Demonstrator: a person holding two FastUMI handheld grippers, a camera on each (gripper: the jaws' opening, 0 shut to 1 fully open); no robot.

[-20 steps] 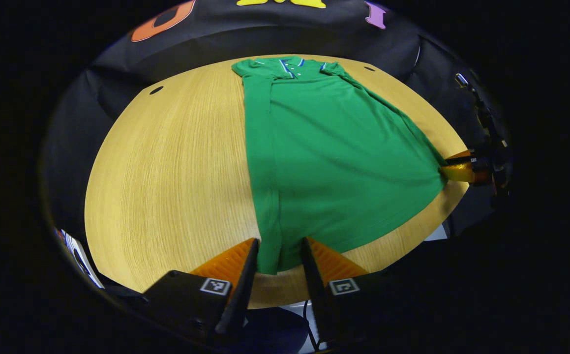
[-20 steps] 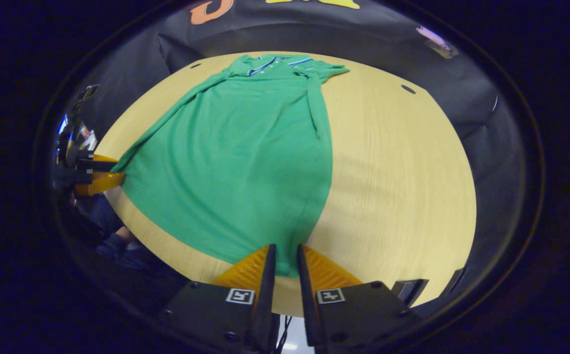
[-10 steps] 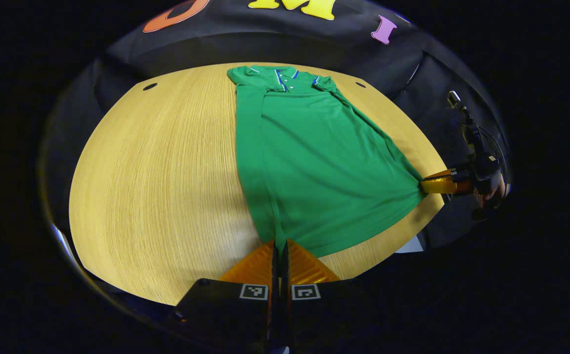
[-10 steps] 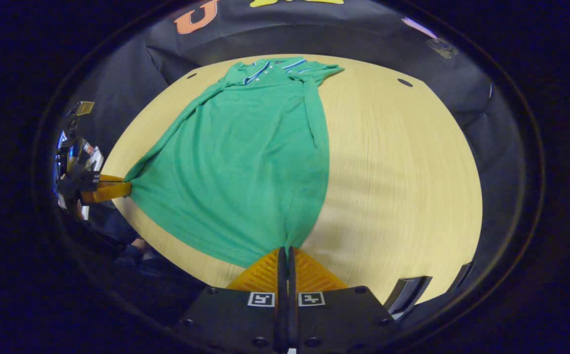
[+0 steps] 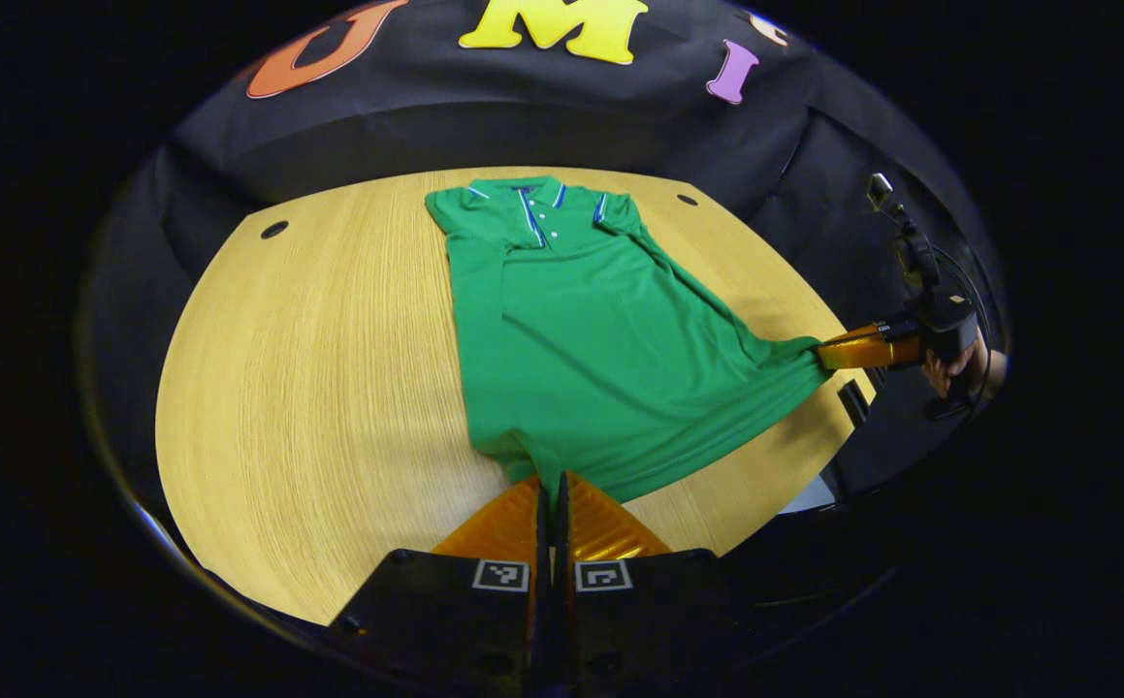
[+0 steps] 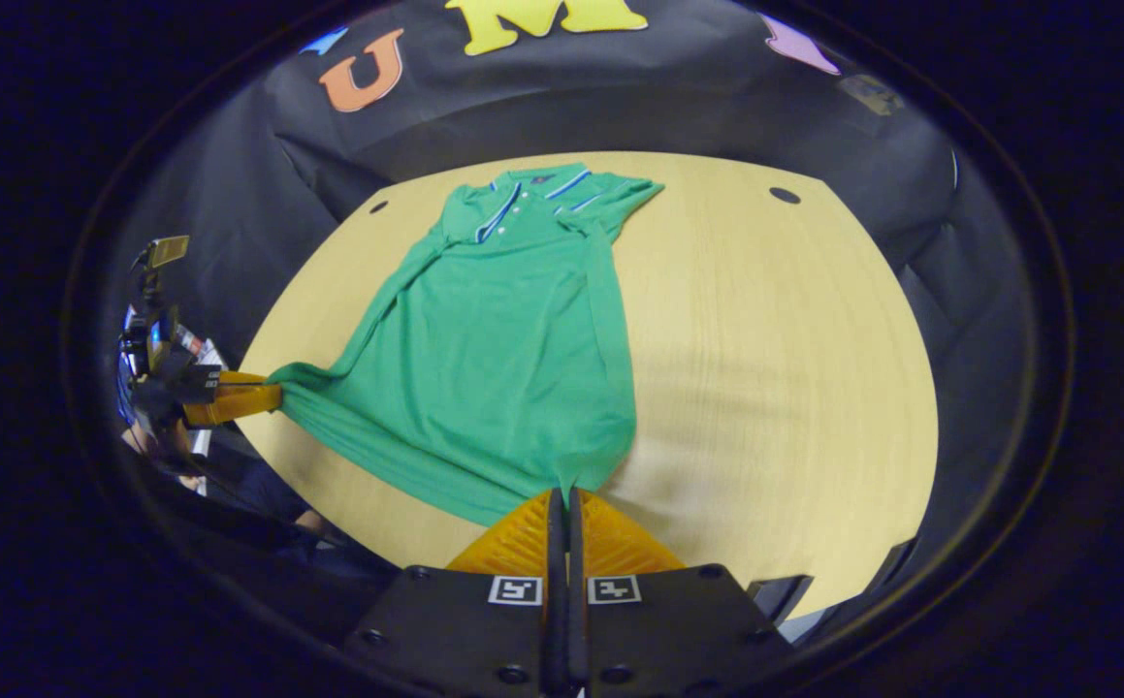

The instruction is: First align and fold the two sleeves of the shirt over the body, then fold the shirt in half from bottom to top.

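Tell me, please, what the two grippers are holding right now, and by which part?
Both hold the green shirt by its bottom hem: the left gripper pinches one hem corner, the right gripper the other.

A light wooden table [image 5: 329, 368] carries a green polo shirt [image 5: 581, 330], collar toward the wall.

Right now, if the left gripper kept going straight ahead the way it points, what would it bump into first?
The left gripper is shut on the green shirt's bottom hem, so straight on it would probably push into more shirt lying on the table.
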